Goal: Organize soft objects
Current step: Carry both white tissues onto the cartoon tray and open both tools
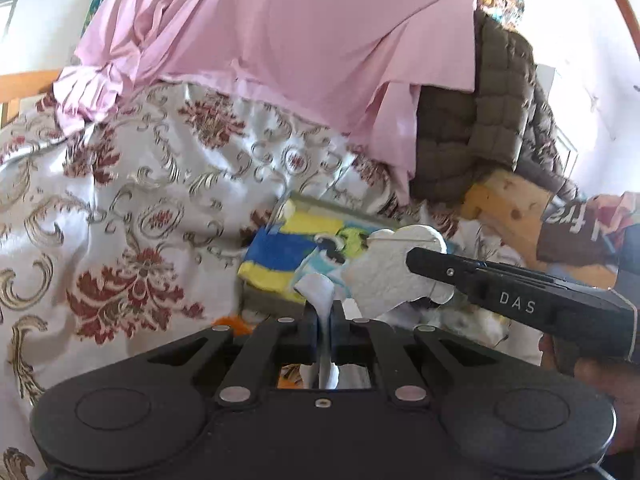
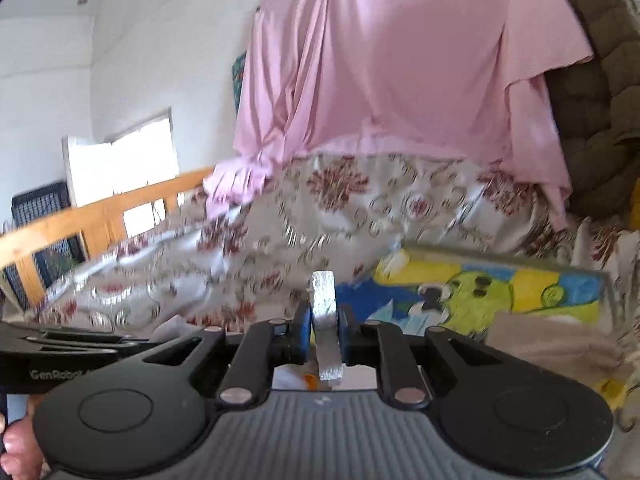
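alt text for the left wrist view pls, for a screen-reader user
The left gripper is shut on a strip of white cloth, while the right gripper reaches in from the right, clamping a thicker white textured piece. Behind lie a floral bedspread, a colourful cartoon towel and a draped pink sheet.
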